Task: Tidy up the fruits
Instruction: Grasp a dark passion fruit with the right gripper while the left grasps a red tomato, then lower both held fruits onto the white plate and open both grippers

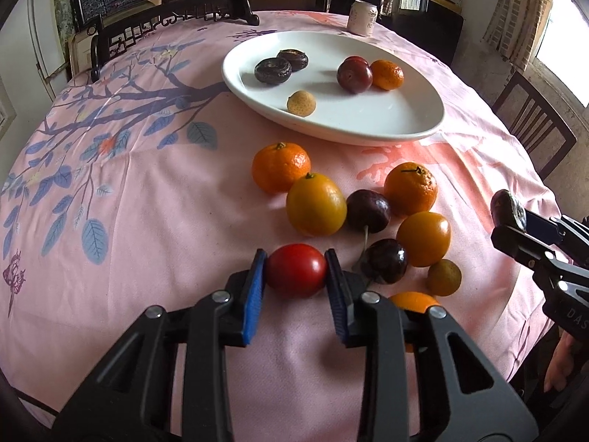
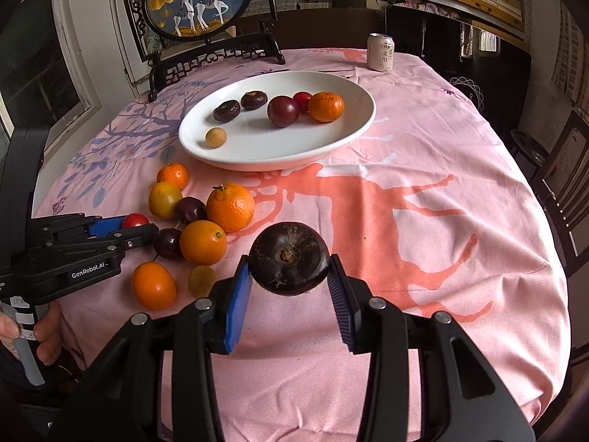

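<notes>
Two hand-held tongs work a pink floral tablecloth [image 2: 423,169] strewn with fruit. The left gripper [image 1: 296,270] has its blue pads pressed against either side of a small red tomato [image 1: 296,270], which still sits on the cloth at the near edge of the loose pile; no earlier view is on hand, so how the jaws got there goes untold. The right gripper [image 2: 291,276] pinches a dark, round water chestnut [image 2: 289,258] between its pads and carries it clear of the cloth, its stem scar facing the camera.

Ahead of both tongs, further across the table, lies the white oval plate [image 2: 331,147], evidently the collecting point: it already holds two dark chestnuts, a plum, a red tomato, a mandarin and a pale longan. Just beyond and to the right of the left tongs, the unsorted heap remains: mandarins [image 1: 281,167], a yellow-orange kumquat [image 1: 316,207], dark cherries [image 1: 368,210] on stems, and a small brownish longan [image 1: 444,277], packed so close that several touch. The tomato at the heap's fringe looks the easiest pick, free on three sides, which likely explains the left tongs' choice.

A drinks can [image 2: 380,52] and a framed deer screen [image 2: 197,0] stand at the far side, well apart from the work. A person's fingers [image 2: 44,335] wrap the left tool's handle. Judged from the layout, roughly a third of the fruit is plated
</notes>
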Demonstrator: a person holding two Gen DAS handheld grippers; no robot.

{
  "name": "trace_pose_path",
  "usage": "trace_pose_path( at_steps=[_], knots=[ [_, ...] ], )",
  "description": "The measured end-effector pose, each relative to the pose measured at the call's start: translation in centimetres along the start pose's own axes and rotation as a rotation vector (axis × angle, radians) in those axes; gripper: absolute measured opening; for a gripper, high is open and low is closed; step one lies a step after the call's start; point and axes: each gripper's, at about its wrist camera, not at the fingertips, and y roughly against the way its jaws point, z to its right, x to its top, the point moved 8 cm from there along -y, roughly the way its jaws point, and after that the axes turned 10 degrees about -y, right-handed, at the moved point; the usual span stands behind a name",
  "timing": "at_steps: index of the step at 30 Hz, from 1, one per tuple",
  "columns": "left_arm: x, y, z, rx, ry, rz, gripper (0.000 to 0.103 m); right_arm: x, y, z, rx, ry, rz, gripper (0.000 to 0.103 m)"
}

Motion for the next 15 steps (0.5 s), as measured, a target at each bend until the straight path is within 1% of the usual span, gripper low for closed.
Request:
trace_pose_path(
  at_steps=[9, 15],
  knots=[
    [0.4, 2.2, 0.1, 0.004, -0.005, 0.043, 0.032, 0.2, 0.2, -0.2, -0.001, 0.003, 0.002, 0.042],
    [1.0, 3.0, -0.6, 0.013, -0.003, 0.050, 0.032, 0.3, 0.0, -0.6, -0.003, 0.012, -0.002, 0.042]
  ],
)
